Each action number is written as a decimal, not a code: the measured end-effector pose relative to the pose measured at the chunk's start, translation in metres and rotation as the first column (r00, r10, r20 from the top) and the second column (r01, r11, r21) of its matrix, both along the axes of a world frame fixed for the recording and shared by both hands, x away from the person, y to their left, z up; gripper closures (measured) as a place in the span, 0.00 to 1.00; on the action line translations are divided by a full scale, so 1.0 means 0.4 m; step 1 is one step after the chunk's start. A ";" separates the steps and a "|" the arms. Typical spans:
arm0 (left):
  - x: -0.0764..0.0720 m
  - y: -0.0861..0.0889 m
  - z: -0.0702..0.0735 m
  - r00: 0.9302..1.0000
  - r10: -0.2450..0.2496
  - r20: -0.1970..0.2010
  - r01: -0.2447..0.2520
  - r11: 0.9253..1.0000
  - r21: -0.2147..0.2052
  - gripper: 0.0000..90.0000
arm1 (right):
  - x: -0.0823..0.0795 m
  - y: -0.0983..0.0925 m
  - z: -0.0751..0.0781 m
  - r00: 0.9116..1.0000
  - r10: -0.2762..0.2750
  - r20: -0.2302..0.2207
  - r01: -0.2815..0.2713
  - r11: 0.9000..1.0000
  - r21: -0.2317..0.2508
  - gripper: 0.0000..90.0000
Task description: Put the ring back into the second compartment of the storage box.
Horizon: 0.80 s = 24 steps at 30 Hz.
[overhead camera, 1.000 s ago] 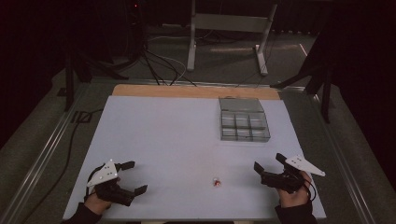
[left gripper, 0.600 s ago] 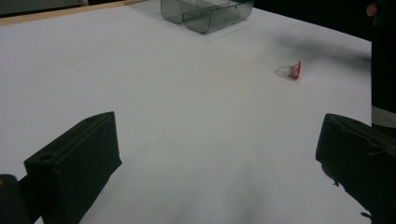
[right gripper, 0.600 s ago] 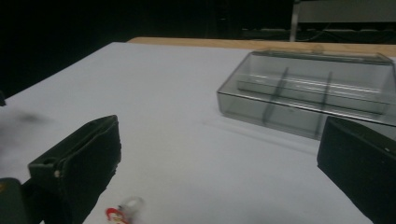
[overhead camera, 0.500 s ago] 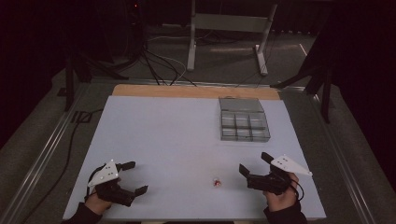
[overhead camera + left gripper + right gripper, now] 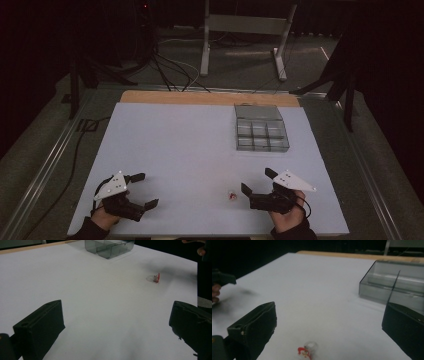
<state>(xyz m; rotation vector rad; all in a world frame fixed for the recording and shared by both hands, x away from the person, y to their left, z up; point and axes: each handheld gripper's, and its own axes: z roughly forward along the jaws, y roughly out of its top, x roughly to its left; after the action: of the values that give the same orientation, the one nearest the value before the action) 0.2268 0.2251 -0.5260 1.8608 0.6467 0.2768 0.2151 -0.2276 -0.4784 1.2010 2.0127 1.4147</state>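
A tiny red and white figure with a clear round part (image 5: 231, 195) (image 5: 306, 350) (image 5: 156, 278) lies on the white table near its front edge. My right gripper (image 5: 257, 182) stands open just to the right of it, jaws wide apart, the figure low between them in the right gripper view. My left gripper (image 5: 146, 190) rests open at the front left of the table, with nothing between its jaws. A clear grey compartment box (image 5: 261, 128) (image 5: 394, 282) (image 5: 107, 246) sits at the back right.
The white table sheet (image 5: 185, 145) ends at a wooden strip (image 5: 200, 98) along the back. Cables (image 5: 75, 150) run down the left side on the floor, and a metal stand (image 5: 240, 30) stands behind the table.
My right gripper has moved left toward the small figure, ending just beside it. The left gripper has stayed put.
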 end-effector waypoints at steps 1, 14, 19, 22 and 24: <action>0.000 0.000 0.000 1.000 0.000 0.001 0.000 1.000 0.002 0.00 | 0.000 0.005 -0.004 1.000 0.001 -0.004 -0.001 1.000 -0.003 0.00; 0.001 0.000 0.000 1.000 0.001 -0.002 -0.001 1.000 0.000 0.00 | -0.011 0.055 -0.033 0.998 -0.013 -0.064 0.013 1.000 -0.004 0.00; 0.001 0.000 0.000 1.000 0.001 -0.003 -0.001 1.000 -0.001 0.00 | -0.021 0.076 -0.042 0.997 0.014 -0.074 -0.016 0.999 -0.027 0.00; 0.001 0.000 -0.001 1.000 0.002 -0.004 -0.002 1.000 0.000 0.00 | -0.024 0.087 -0.049 0.996 0.026 -0.088 -0.030 0.999 -0.040 0.00; 0.001 0.000 0.000 1.000 0.001 -0.003 -0.001 1.000 0.000 0.00 | -0.025 0.093 -0.054 0.995 0.032 -0.097 -0.037 0.998 -0.050 0.00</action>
<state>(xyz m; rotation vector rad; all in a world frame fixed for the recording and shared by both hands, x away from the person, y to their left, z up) 0.2273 0.2253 -0.5261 1.8612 0.6500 0.2746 0.2051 -0.1905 -0.5000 1.2402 2.1312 1.3356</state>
